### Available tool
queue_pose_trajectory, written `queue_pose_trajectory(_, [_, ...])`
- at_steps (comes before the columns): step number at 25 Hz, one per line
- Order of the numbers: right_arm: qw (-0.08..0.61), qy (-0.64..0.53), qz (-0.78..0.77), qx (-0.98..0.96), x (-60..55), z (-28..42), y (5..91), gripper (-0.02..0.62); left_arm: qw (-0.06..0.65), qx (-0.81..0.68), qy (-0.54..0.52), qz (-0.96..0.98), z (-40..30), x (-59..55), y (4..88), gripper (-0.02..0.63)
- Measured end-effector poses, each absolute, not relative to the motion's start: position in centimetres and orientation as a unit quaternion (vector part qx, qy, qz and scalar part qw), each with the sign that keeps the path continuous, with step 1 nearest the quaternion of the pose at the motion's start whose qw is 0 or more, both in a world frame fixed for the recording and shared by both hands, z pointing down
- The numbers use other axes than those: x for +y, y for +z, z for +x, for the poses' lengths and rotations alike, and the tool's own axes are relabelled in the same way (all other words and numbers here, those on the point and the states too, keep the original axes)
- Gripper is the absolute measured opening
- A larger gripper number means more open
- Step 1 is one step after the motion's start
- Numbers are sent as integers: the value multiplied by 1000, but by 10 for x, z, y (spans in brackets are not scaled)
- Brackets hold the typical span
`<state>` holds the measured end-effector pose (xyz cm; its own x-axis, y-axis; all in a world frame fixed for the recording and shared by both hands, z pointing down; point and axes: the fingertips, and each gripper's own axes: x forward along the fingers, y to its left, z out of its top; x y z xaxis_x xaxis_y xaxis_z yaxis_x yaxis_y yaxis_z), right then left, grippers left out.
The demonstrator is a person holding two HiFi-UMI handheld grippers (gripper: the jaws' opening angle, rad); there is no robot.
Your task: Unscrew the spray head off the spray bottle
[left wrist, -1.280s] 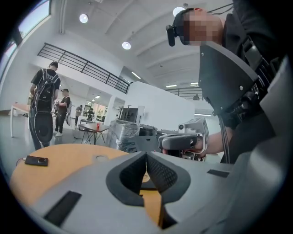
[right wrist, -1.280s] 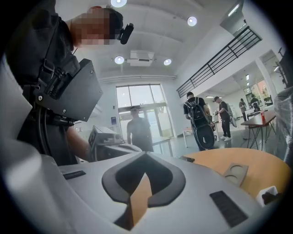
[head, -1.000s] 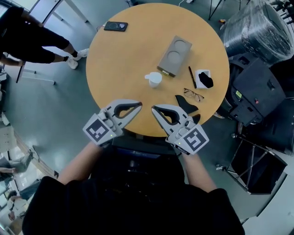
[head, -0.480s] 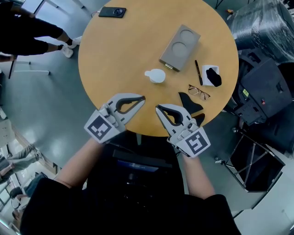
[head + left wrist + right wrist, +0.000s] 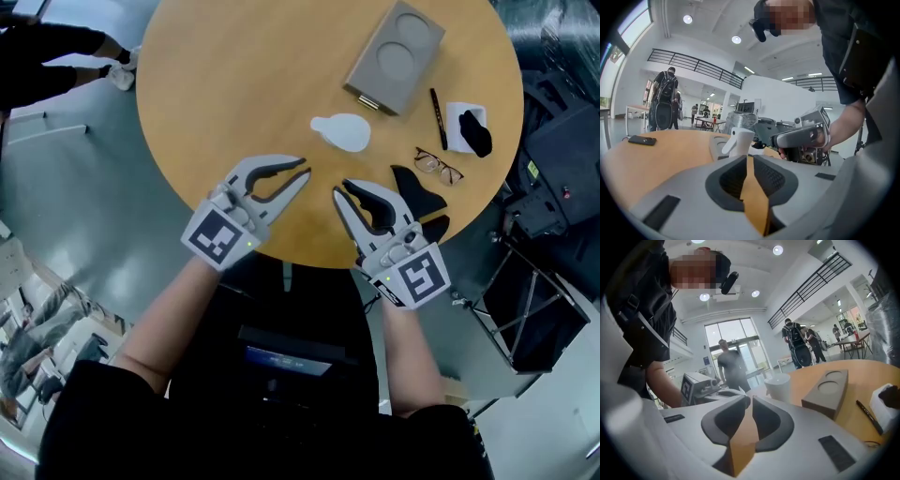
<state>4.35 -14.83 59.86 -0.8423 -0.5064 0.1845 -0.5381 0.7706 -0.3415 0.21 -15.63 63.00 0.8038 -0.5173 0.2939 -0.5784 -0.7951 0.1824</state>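
While both tools hung over the near edge of the bench (image 5: 187, 112), the task stood at the approach step, with nothing yet grasped.

Item: spray bottle (image 5: 343, 132), white, upright, well in from the near edge and just ahead of both tools; spray head (image 5: 736, 137) on top, judged not yet unscrewed.

Item: left hand-held gripper (image 5: 302, 172), jaws a narrow gap apart, just been opening, nothing between them; near the bottle, not touching.

Item: right hand-held gripper (image 5: 343, 190), jaws likewise slightly parted and just been opening, nothing held; apart from the bottle.

Also on the bench: grey tray (image 5: 394, 56) with two round recesses toward the far edge; pen (image 5: 437, 105) and spectacles (image 5: 438, 167) toward the right edge.

Next move, as judged: wider jaws on both; one to clamp the bottle's body, the other to seize the head's collar and twist.
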Motion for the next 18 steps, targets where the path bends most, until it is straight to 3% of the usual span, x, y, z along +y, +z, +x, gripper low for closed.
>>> queue_pose_trajectory(8, [62,189,306,-931,-163,54,690,78,115,-293,129,940,10,-168,715,107])
queue_pose_trajectory(11, [65,201,313,-926,-163,58,712,85,115,-298,132,938,15,-170,737,183])
queue_pose_trajectory(18, [64,210,331,-918,-169,64,753,102,93,-304,146,937,25,-190,776,277])
